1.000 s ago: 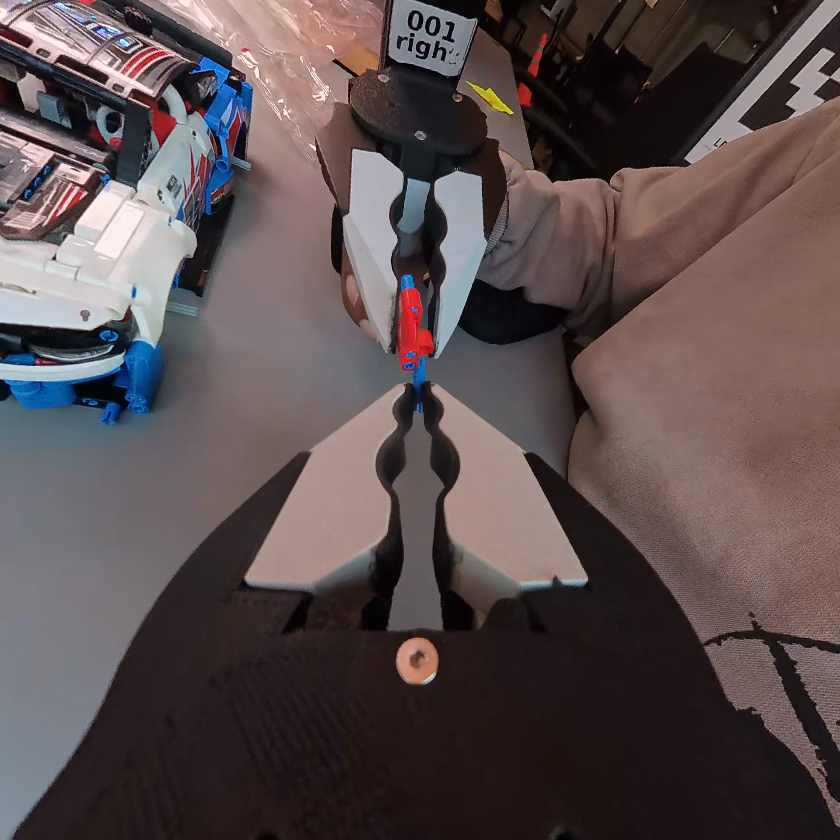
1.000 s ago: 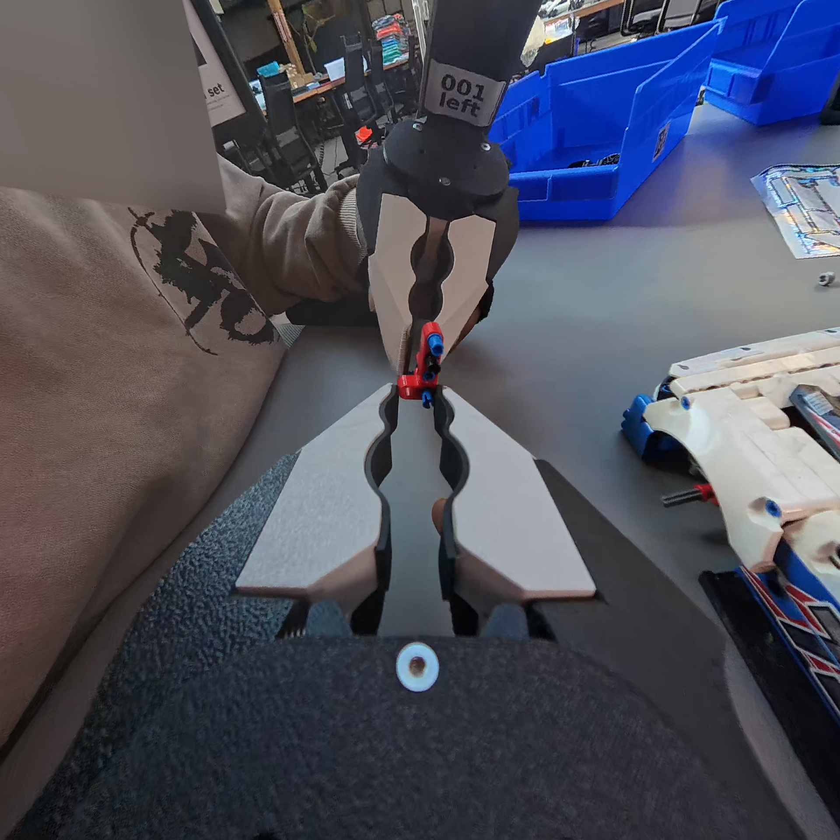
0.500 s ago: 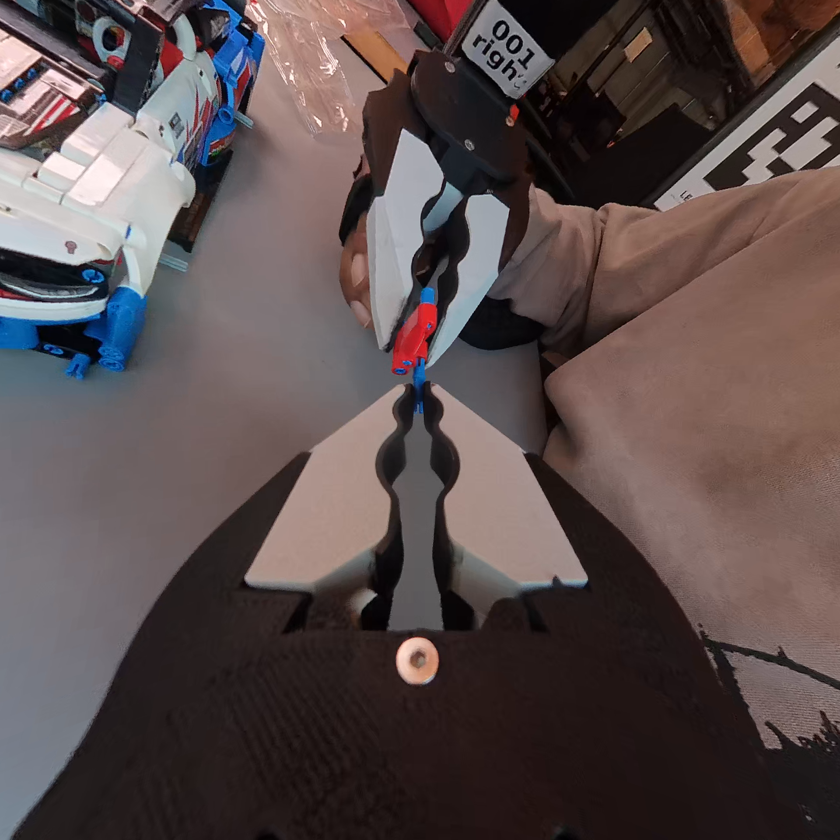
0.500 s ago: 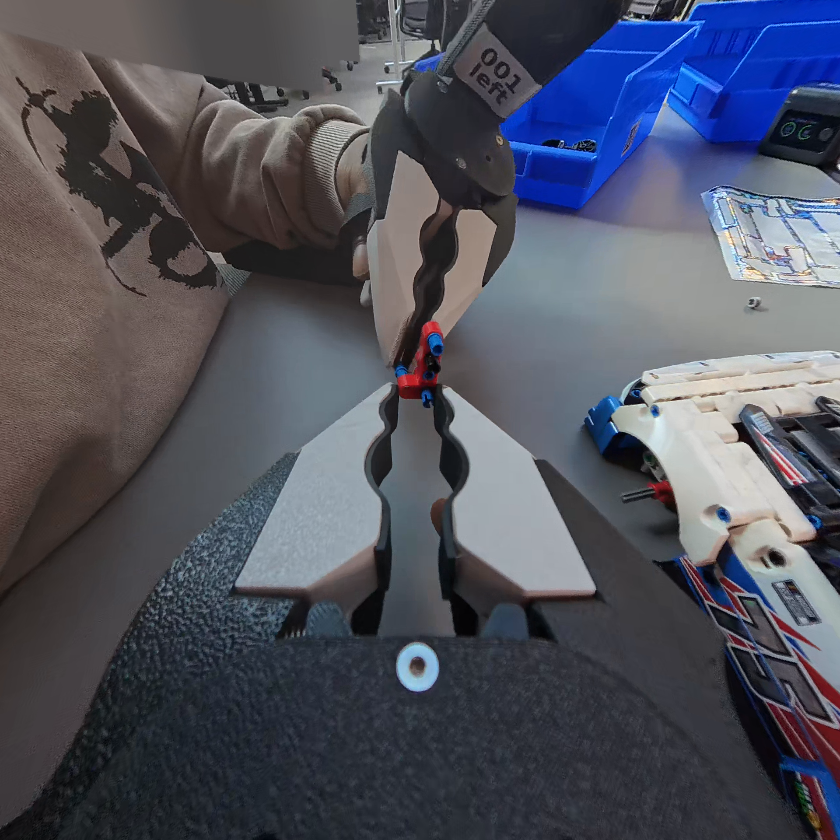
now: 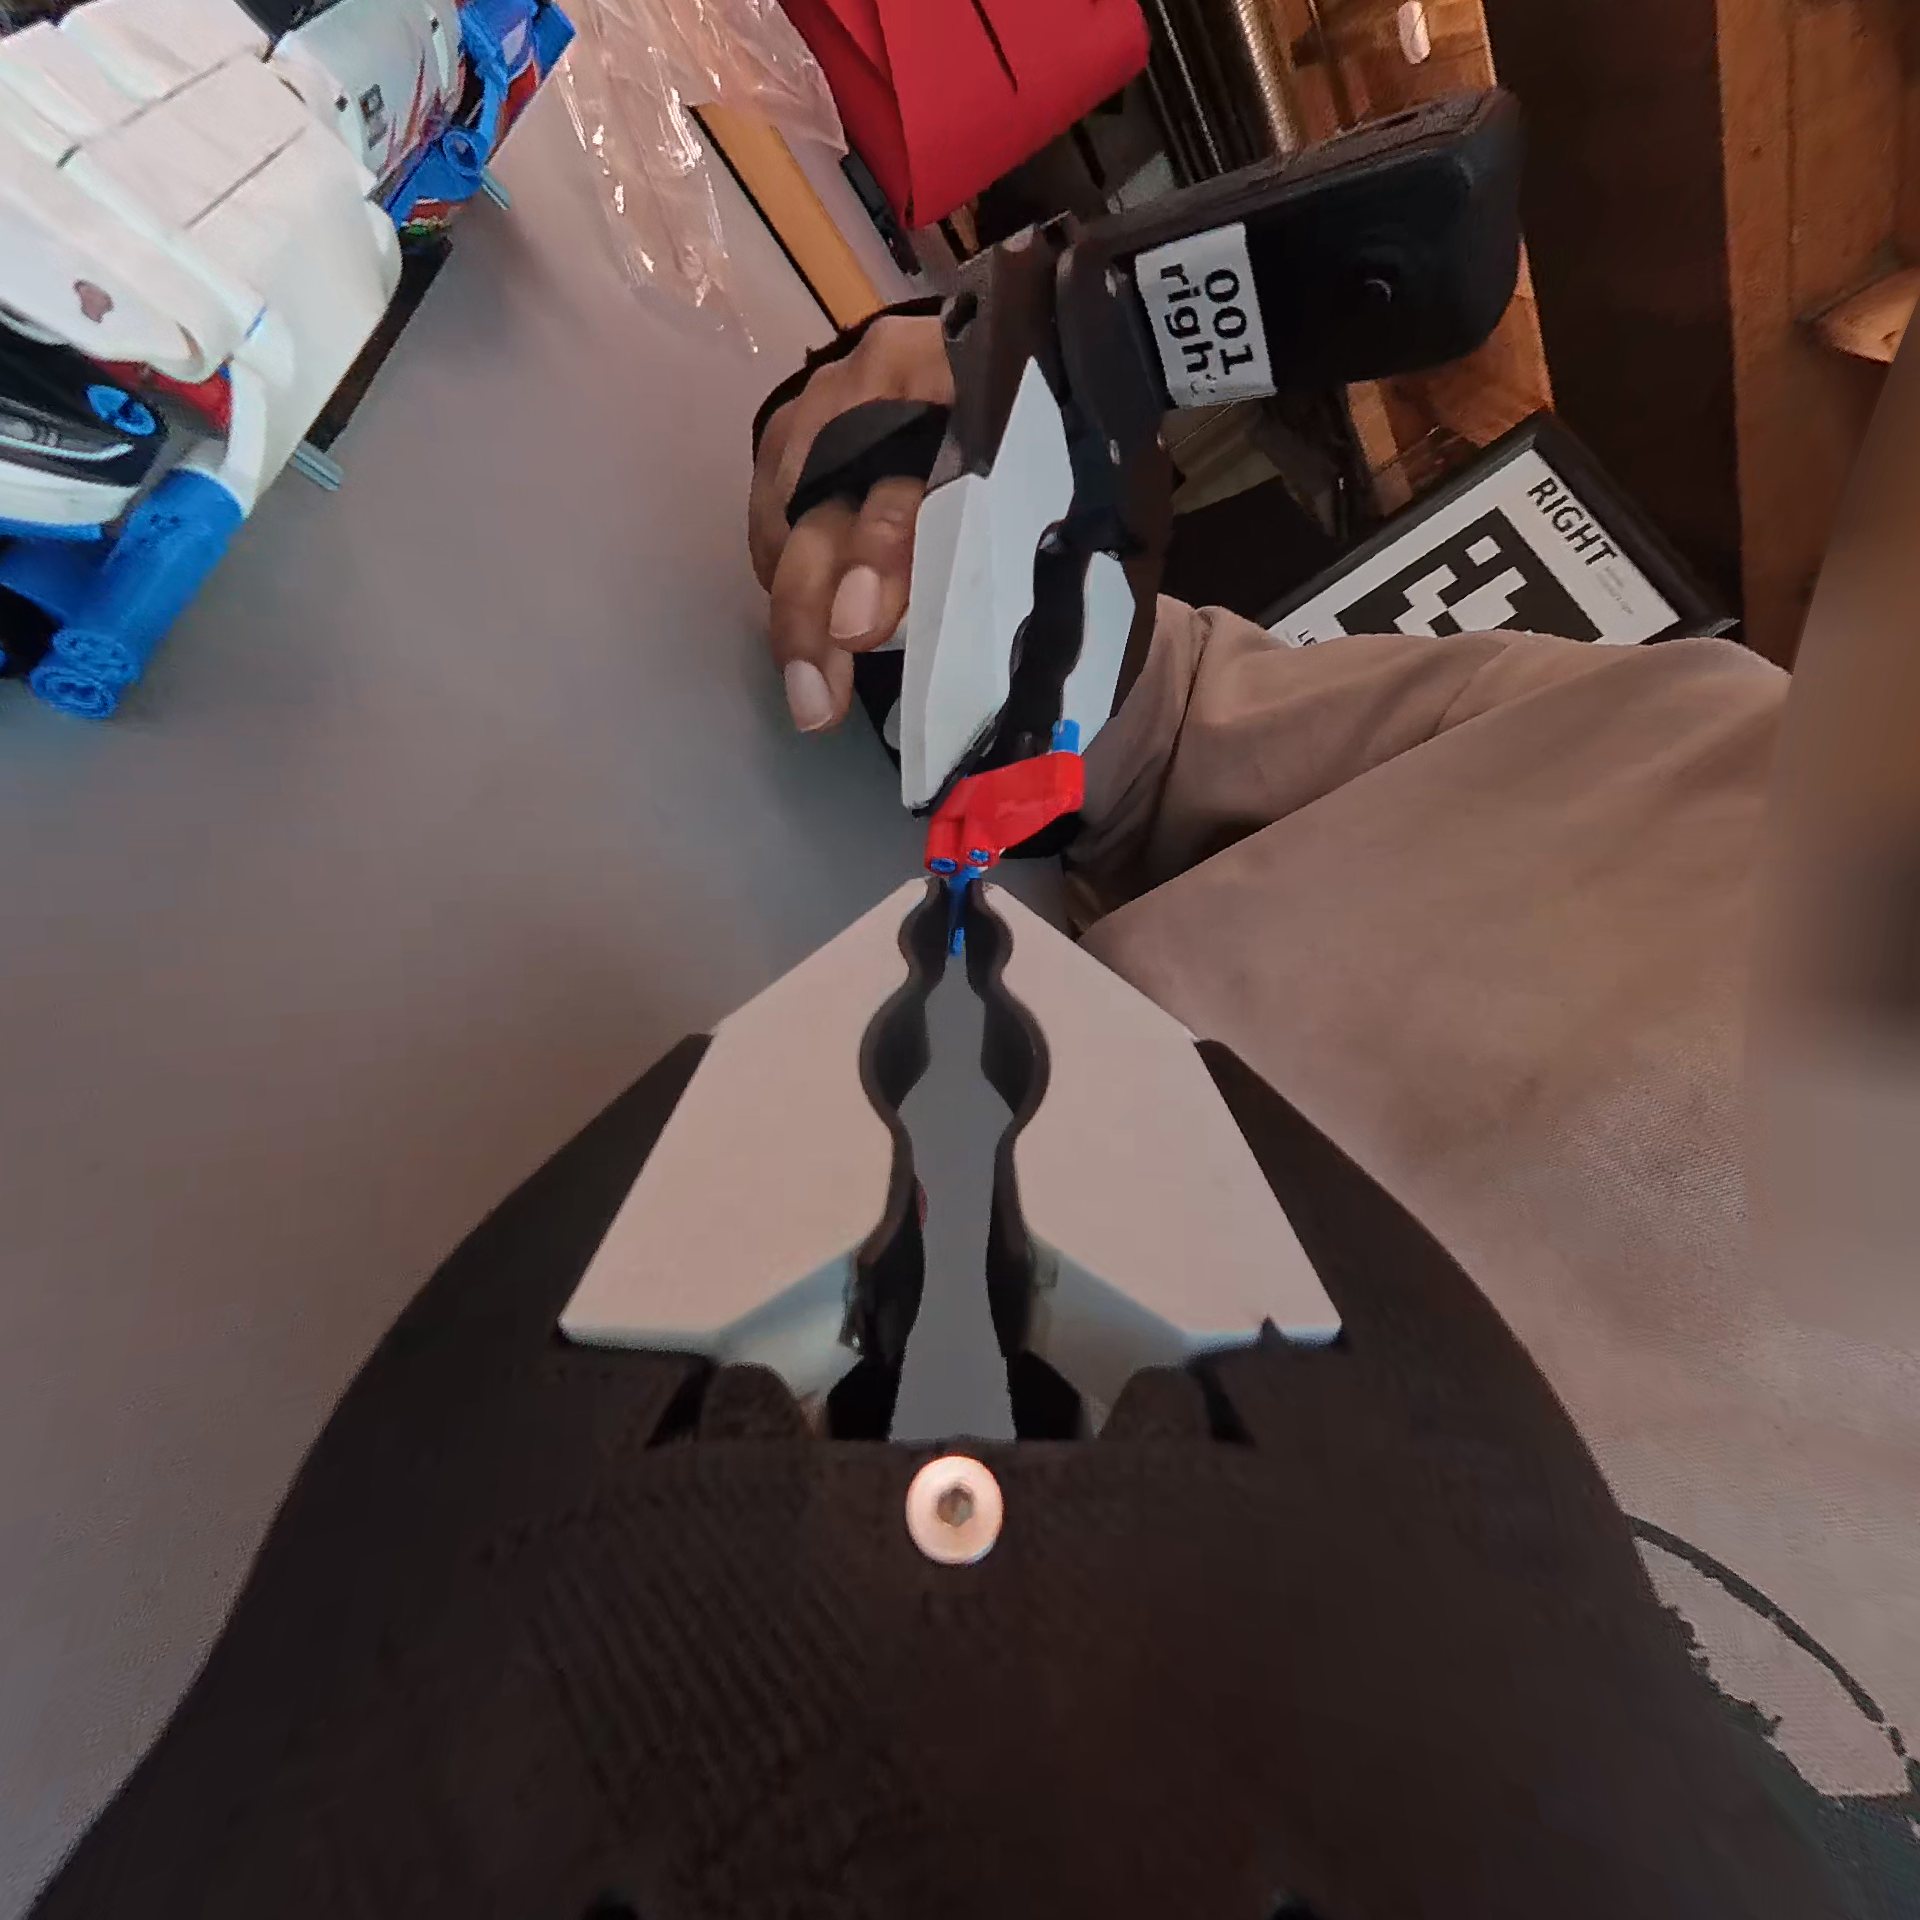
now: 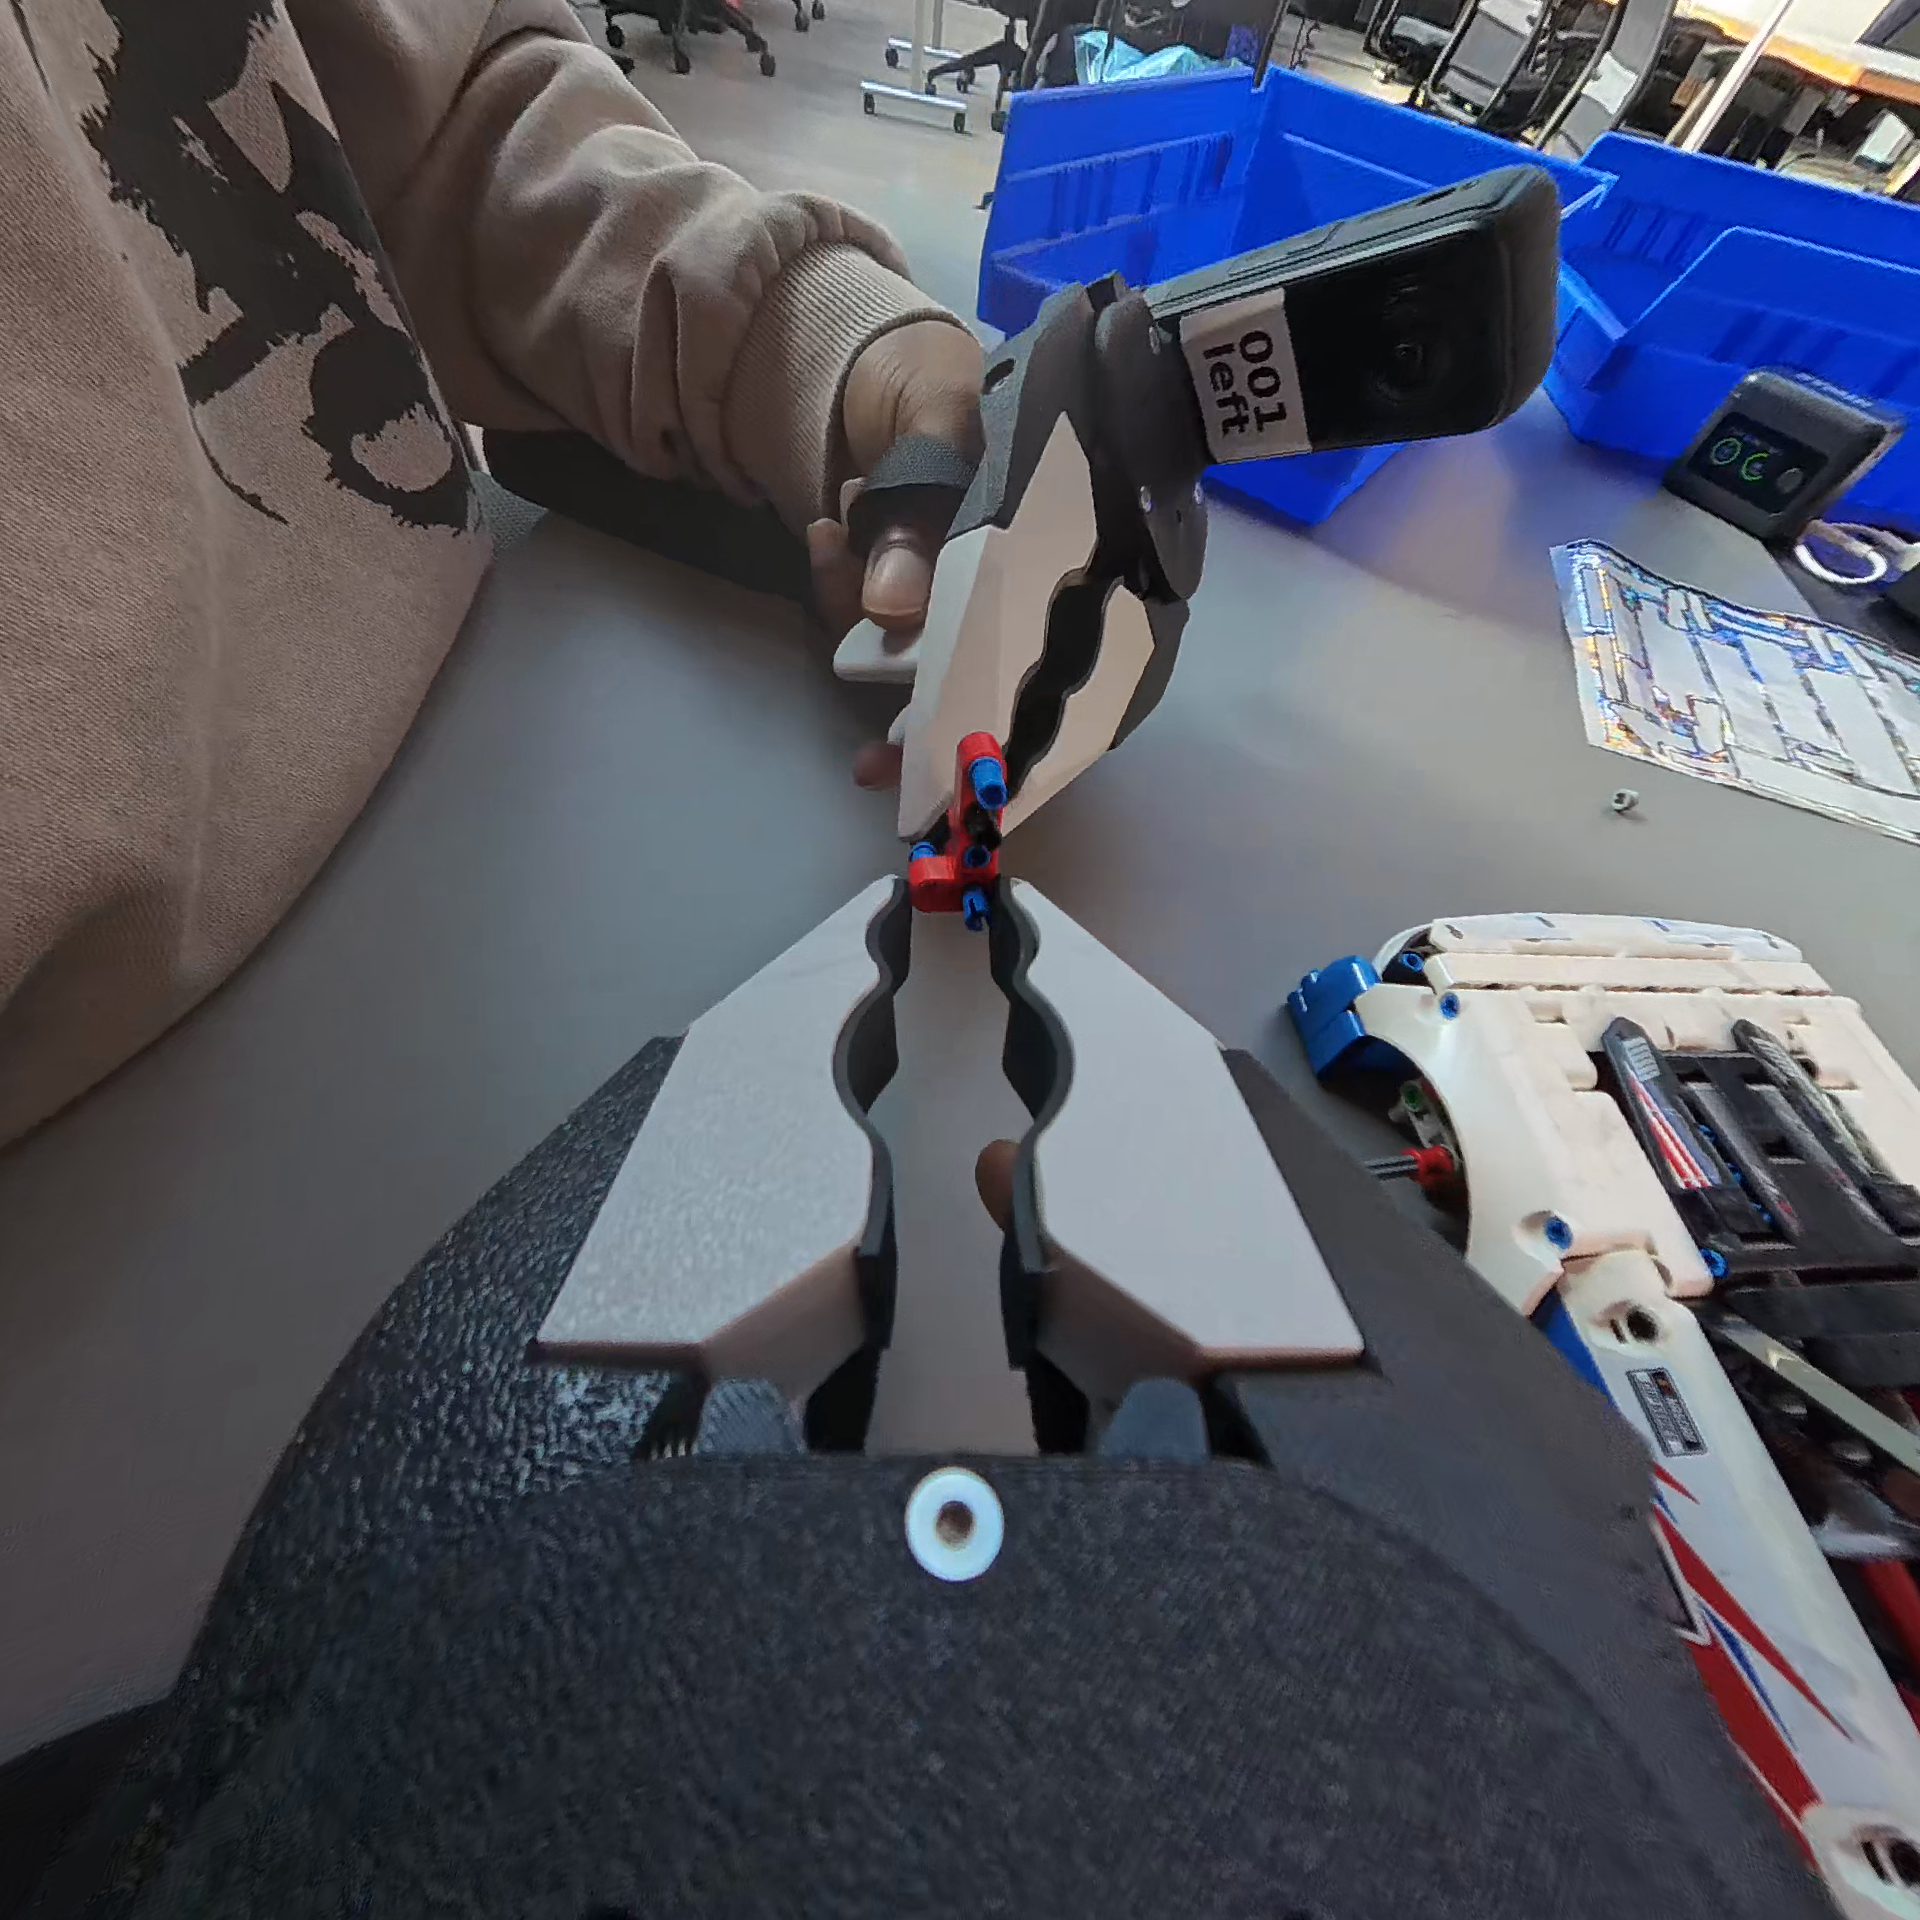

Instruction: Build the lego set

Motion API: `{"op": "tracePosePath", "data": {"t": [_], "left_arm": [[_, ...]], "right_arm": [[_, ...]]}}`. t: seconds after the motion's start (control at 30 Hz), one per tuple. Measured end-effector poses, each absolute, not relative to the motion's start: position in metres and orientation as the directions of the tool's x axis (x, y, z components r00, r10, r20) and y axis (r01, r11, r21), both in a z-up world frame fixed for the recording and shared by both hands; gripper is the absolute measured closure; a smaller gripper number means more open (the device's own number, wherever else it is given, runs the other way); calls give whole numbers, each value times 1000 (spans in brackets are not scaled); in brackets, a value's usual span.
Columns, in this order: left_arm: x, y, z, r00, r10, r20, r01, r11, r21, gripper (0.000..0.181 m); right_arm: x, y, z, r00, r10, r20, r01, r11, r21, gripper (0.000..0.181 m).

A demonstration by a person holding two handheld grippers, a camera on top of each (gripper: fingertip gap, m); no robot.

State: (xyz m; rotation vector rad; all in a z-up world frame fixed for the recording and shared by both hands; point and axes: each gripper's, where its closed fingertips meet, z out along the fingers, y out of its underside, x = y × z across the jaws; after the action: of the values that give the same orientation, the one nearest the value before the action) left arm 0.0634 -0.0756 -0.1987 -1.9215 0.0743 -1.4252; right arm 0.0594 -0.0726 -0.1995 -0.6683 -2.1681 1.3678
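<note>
Lego pieces meet in the air between the two gripper tips, above the grey surface (image 6: 1351, 727): a small red connector piece (image 6: 951, 868) studded with blue pins is clamped in the right gripper (image 6: 951, 883), and a blue pin (image 5: 954, 914) is pinched at the very tip of the left gripper (image 5: 954, 894). In the left wrist view the red connector piece (image 5: 1003, 805) sits just beyond the blue pin, touching or nearly so. Both grippers are closed on their parts, each tilted toward the other. To the side, the partly built white, blue and red lego car (image 6: 1558, 1122) rests on the surface, well apart. Farther back lie a printed sheet (image 6: 1745, 696) and blue bins (image 6: 1143, 187).
</note>
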Motion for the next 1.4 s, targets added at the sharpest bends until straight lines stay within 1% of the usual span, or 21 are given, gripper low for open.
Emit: {"op": "tracePosePath", "data": {"t": [0.07,0.13,0.2,0.27,0.37,0.4,0.43,0.53,0.67,0.8,0.87,0.97,1.0,1.13,1.2,1.23,1.27,1.3,1.4], "left_arm": [[64,-74,-201,385,-437,813,373,-732,-570,181],[58,-68,-196,363,-422,831,438,-710,-552,181],[54,-65,-195,364,-411,836,465,-697,-546,181],[55,-64,-197,370,-406,836,467,-697,-545,181],[65,-60,-195,363,-417,833,455,-701,-549,181],[63,-58,-193,367,-422,829,458,-694,-556,181],[60,-55,-194,397,-418,817,454,-684,-571,181],[55,-54,-199,480,-420,770,422,-659,-623,181],[55,-53,-207,604,-443,663,323,-624,-712,181],[55,-53,-214,688,-466,557,226,-591,-774,179],[52,-51,-217,734,-471,490,173,-567,-805,172],[46,-49,-217,784,-465,412,126,-531,-838,162],[45,-48,-217,793,-465,393,110,-525,-844,158],[49,-42,-201,793,-498,349,116,-440,-890,148],[51,-39,-184,782,-518,347,157,-375,-914,152],[52,-39,-180,777,-529,341,159,-360,-919,161],[56,-40,-180,769,-548,330,137,-363,-922,171],[59,-41,-181,769,-557,313,109,-368,-923,175],[60,-39,-195,816,-539,207,-32,-400,-916,176]], "right_arm": [[58,-73,-198,-750,646,140,141,364,-921,168],[54,-69,-196,-724,672,156,135,359,-924,168],[50,-68,-196,-706,687,170,130,362,-923,169],[48,-72,-188,-700,699,146,113,310,-944,169],[38,-72,-177,-660,732,170,81,295,-952,169],[36,-67,-177,-648,743,167,96,297,-950,170],[36,-61,-178,-638,752,167,107,301,-948,169],[38,-39,-165,-597,797,92,115,199,-973,169],[35,-19,-152,-550,835,17,106,89,-990,169],[34,-12,-156,-537,843,-20,136,63,-989,169],[35,-13,-168,-549,836,-17,205,115,-972,170],[49,-15,-201,-599,800,-35,376,243,-894,168],[53,-16,-205,-613,789,-36,389,262,-883,168],[56,-36,-194,-671,740,-56,329,228,-917,169],[57,-45,-194,-694,719,-16,292,262,-920,168],[58,-50,-194,-705,709,-14,284,264,-922,169],[58,-51,-196,-706,708,-12,287,271,-919,169],[59,-52,-200,-709,705,-7,296,289,-910,168],[59,-43,-217,-689,724,33,357,378,-854,167]]}}
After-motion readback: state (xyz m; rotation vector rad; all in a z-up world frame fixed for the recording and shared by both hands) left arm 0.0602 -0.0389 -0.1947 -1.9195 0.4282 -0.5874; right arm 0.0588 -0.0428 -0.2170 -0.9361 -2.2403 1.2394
